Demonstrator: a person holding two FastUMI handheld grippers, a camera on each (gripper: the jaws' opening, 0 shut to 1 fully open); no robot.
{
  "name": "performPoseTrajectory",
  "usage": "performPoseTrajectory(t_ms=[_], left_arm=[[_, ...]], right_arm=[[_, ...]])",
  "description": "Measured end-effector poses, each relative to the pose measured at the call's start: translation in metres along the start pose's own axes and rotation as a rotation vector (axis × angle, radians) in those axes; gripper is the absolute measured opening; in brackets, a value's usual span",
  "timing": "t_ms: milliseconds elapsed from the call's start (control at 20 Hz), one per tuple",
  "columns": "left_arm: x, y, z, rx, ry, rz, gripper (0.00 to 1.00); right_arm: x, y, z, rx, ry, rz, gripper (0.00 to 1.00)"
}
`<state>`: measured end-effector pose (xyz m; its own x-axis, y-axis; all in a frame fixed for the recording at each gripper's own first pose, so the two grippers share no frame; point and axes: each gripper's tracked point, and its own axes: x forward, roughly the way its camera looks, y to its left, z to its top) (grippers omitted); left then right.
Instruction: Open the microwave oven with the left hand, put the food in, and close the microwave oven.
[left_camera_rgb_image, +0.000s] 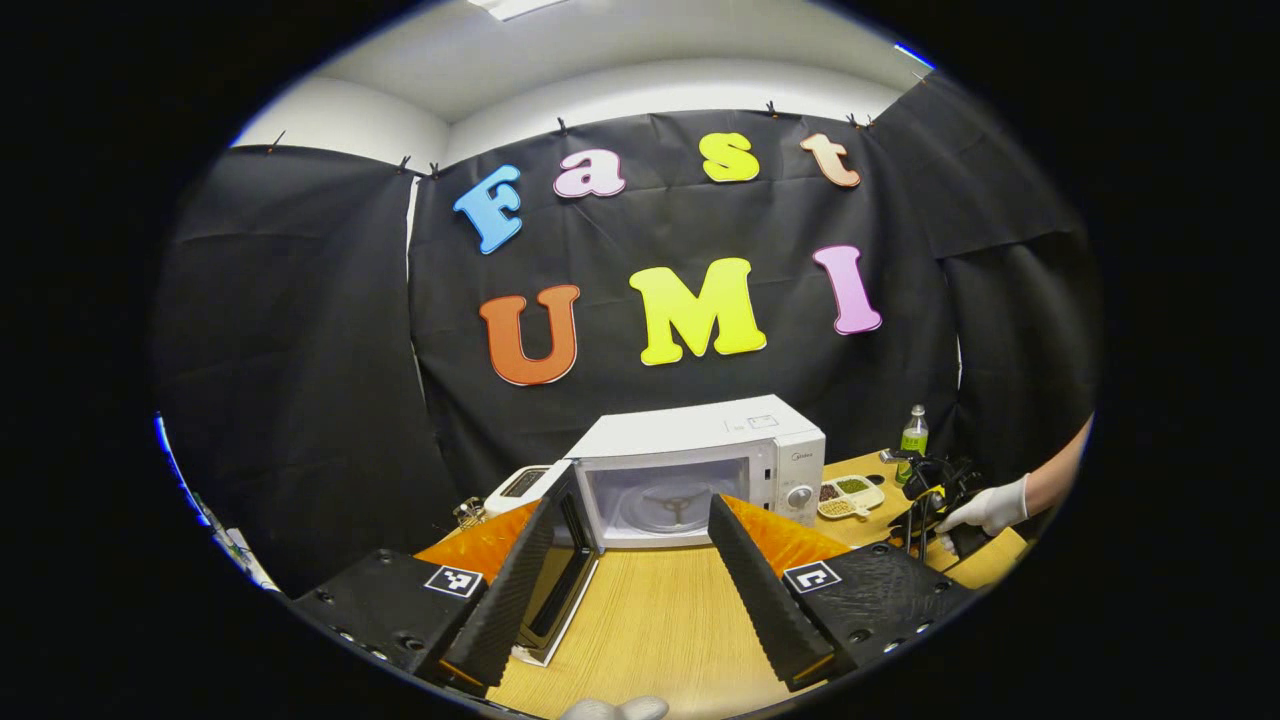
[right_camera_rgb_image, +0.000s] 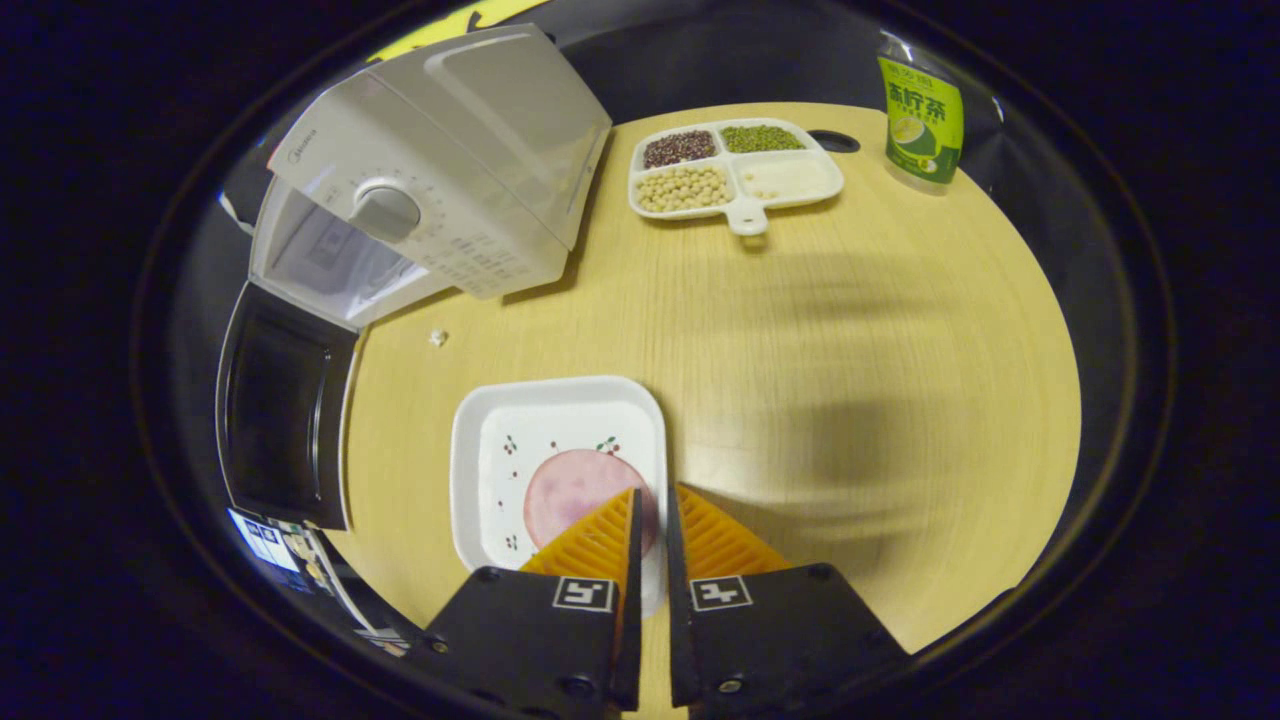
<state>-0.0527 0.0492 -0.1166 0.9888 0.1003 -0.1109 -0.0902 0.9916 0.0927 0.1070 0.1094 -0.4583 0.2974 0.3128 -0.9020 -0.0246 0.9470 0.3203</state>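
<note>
The white microwave (left_camera_rgb_image: 700, 455) stands at the back of the wooden table with its door (left_camera_rgb_image: 560, 580) swung open to the left and its cavity showing. My left gripper (left_camera_rgb_image: 635, 497) is open wide in front of it, holding nothing, with the door's edge behind its left finger. A white square plate (right_camera_rgb_image: 500, 450) carries a pink slice of food (right_camera_rgb_image: 570, 485). My right gripper (right_camera_rgb_image: 655, 492) is shut on the plate's right rim. The microwave (right_camera_rgb_image: 450, 160) and its open door (right_camera_rgb_image: 280, 400) lie to the plate's upper left. A gloved hand (left_camera_rgb_image: 990, 505) holds the right gripper (left_camera_rgb_image: 930, 505).
A divided tray of beans (right_camera_rgb_image: 735, 170) and a green bottle (right_camera_rgb_image: 920, 110) stand at the table's far side, to the right of the microwave. A small white device (left_camera_rgb_image: 520, 485) sits left of the microwave. The wooden tabletop (right_camera_rgb_image: 850, 350) is bare right of the plate.
</note>
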Motion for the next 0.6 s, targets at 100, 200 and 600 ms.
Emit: performPoseTrajectory(t_ms=[100,200,600], left_arm=[[0.001,0.001,-0.003,0.002,0.006,-0.002,0.93],[0.001,0.001,-0.005,-0.002,0.01,-0.007,0.88],[0.0,0.011,-0.012,-0.006,0.031,-0.001,0.93]], right_arm=[[-0.001,0.0,-0.001,0.074,0.013,0.021,0.08],[-0.001,0.0,-0.002,0.103,0.025,0.042,0.04],[-0.006,0.021,-0.008,0.242,-0.034,0.216,0.0]])
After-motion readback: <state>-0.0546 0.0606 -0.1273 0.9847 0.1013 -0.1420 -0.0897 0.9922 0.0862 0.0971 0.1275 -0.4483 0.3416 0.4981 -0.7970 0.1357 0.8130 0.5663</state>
